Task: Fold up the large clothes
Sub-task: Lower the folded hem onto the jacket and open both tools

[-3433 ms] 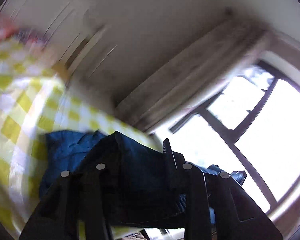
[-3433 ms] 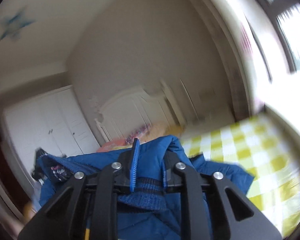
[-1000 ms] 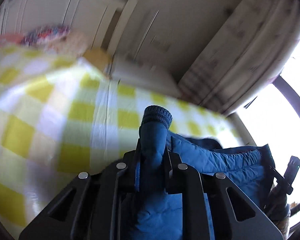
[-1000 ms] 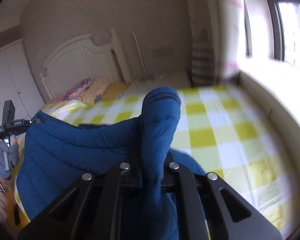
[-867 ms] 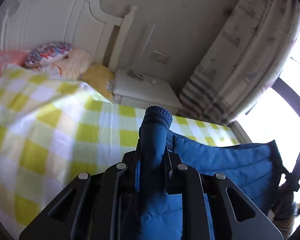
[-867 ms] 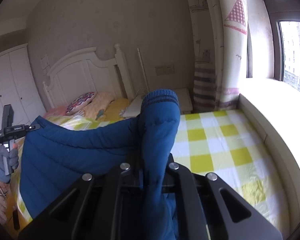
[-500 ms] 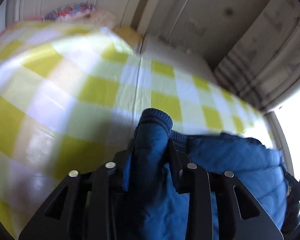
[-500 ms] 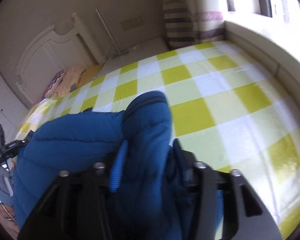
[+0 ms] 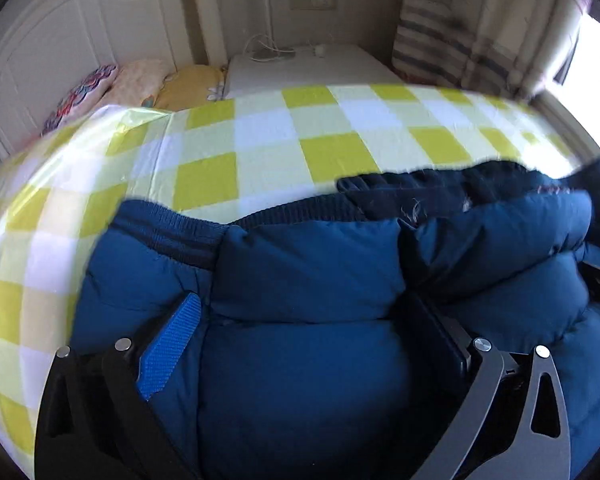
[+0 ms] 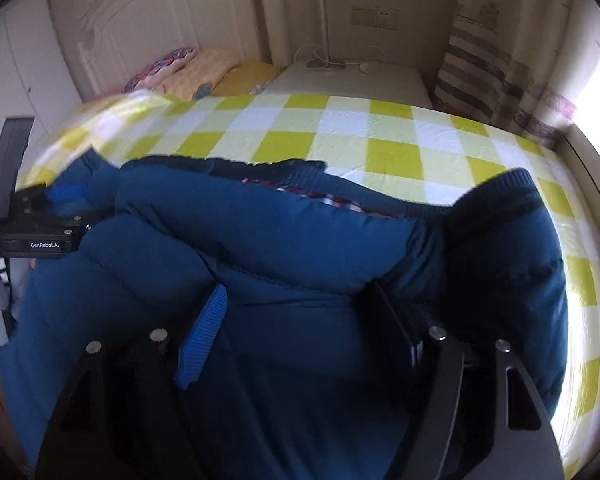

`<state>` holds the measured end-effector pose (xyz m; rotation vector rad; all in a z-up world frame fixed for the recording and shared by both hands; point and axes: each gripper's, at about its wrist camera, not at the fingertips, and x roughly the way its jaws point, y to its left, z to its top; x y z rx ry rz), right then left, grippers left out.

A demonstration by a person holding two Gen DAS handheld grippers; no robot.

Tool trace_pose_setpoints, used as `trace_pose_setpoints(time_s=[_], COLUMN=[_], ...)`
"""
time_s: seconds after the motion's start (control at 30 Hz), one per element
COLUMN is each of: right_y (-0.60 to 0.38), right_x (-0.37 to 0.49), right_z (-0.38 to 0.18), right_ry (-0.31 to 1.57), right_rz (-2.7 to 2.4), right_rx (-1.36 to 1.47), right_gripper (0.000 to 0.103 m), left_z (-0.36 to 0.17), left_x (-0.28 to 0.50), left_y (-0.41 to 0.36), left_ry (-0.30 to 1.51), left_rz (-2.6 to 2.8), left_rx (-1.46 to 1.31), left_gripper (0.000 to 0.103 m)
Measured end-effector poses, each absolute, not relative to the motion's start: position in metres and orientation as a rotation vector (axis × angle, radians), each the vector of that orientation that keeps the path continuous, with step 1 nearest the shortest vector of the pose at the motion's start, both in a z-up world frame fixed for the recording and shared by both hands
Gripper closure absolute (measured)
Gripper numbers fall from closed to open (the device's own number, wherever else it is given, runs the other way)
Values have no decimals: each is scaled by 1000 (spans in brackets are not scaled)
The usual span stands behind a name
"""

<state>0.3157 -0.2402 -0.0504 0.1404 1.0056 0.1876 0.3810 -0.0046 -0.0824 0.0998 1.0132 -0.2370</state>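
Nearest in the left wrist view, the left gripper (image 9: 304, 320) has its jaws spread wide apart, the blue-padded finger (image 9: 170, 350) at one side and the dark finger at the other, with the puffy blue jacket (image 9: 308, 368) bulging up between them; nothing is pinched. The right gripper (image 10: 300, 316) stands the same way, jaws wide apart with quilted fabric swelling between them but not clamped.

The blue jacket lies on the bed (image 9: 332, 152), at its near edge, spread across the yellow-and-white checked sheet. Its ribbed cuff (image 9: 168, 228) sits at the left gripper's outer side, and another ribbed cuff (image 10: 500, 188) rises at the right gripper's outer side. A dark collar (image 10: 268, 172) with a patterned lining runs along the jacket's far edge. In the right wrist view the left gripper's body shows at the far left, touching the jacket's edge.

Beyond the far edge of the jacket the checked sheet runs flat and bare toward the head of the bed, leaving open room ahead of both grippers. Farther on, pillows (image 10: 204, 66) are heaped against the white headboard (image 10: 168, 12). Beside them stands a white nightstand (image 10: 352, 80) with a cord and a small round thing on top. A striped curtain (image 10: 484, 56) hangs at the right, next to the bright window ledge that borders the bed on that side.
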Motion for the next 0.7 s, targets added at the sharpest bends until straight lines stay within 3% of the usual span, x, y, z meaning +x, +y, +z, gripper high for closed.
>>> trace_pose_setpoints(time_s=[0.23, 0.3, 0.4, 0.47, 0.7], right_y=[-279, -280, -276, -280, -293], right_x=[241, 214, 200, 202, 139], right_z=[8, 13, -22, -44, 4], right_ry=[842, 811, 902, 928, 778], right_rz=[198, 233, 207, 228, 184], right_rx=[217, 211, 162, 225, 189], right_gripper=[29, 20, 16, 15, 16], left_z=[-32, -27, -57, -84, -56], left_x=[327, 301, 287, 293, 226], left_y=[65, 80, 91, 111, 171], left_ry=[880, 846, 883, 956, 829], left_rz=[-249, -250, -182, -259, -299], left_rx=[-36, -32, 53, -94, -310], left_gripper=[6, 4, 4, 4, 5])
